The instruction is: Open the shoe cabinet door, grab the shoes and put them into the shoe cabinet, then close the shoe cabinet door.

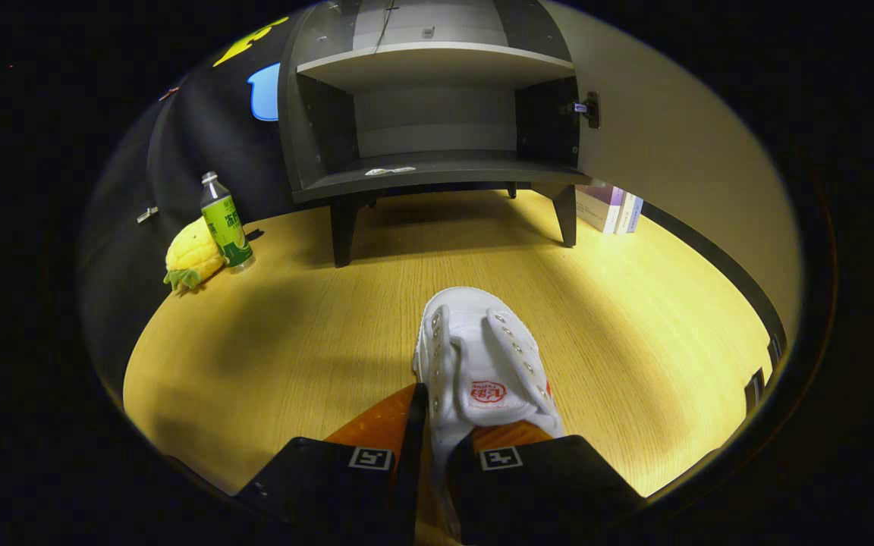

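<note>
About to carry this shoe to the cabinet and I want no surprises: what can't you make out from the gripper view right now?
- White shoe: its heel end is hidden behind the gripper, whose fingers are shut on its side wall.
- Shoe cabinet: its upper compartment is cut off above the shelf.
- Small pale object on the cabinet floor: too small to identify.
- Books: partly hidden by the open cabinet door.
</note>
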{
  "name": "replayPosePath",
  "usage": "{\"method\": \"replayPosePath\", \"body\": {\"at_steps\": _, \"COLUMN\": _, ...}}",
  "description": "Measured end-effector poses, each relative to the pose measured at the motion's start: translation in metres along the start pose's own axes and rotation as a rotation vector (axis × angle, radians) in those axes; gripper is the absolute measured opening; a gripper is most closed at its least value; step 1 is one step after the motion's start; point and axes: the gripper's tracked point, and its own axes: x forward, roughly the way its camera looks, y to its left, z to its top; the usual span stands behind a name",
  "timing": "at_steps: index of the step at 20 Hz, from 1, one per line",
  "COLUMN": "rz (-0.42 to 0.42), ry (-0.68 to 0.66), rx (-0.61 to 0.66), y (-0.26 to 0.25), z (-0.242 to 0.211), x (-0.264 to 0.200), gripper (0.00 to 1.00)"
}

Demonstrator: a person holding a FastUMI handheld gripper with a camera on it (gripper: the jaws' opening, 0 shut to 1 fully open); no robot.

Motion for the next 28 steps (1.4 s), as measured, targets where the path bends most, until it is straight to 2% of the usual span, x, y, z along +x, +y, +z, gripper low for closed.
{"method": "replayPosePath", "body": {"at_steps": 1, "rz": 0.012, "ry": -0.006, "rx": 0.026, "y": 0.001, "z": 0.001, "x": 0.000, "gripper": 0.27}}
{"method": "replayPosePath", "body": {"at_steps": 2, "rz": 0.030, "ry": 0.004, "rx": 0.034, "y": 0.003, "z": 0.005, "x": -0.012, "gripper": 0.20}}
{"method": "replayPosePath", "body": {"at_steps": 3, "rz": 0.019, "ry": 0.001, "rx": 0.050, "y": -0.002, "z": -0.004, "x": 0.010, "gripper": 0.13}}
{"method": "replayPosePath", "body": {"at_steps": 4, "rz": 0.023, "ry": 0.003, "rx": 0.045, "y": 0.001, "z": -0.001, "x": -0.001, "gripper": 0.06}}
{"method": "replayPosePath", "body": {"at_steps": 8, "rz": 0.045, "ry": 0.036, "rx": -0.022, "y": 0.001, "z": -0.003, "x": 0.001, "gripper": 0.05}}
{"method": "replayPosePath", "body": {"at_steps": 15, "rz": 0.106, "ry": 0.066, "rx": -0.022, "y": 0.002, "z": 0.021, "x": -0.025, "gripper": 0.04}}
{"method": "replayPosePath", "body": {"at_steps": 19, "rz": 0.128, "ry": 0.030, "rx": -0.032, "y": 0.009, "z": 0.066, "x": -0.054, "gripper": 0.04}}
{"method": "replayPosePath", "body": {"at_steps": 28, "rz": 0.140, "ry": -0.193, "rx": -0.062, "y": 0.033, "z": 0.242, "x": -0.126, "gripper": 0.04}}
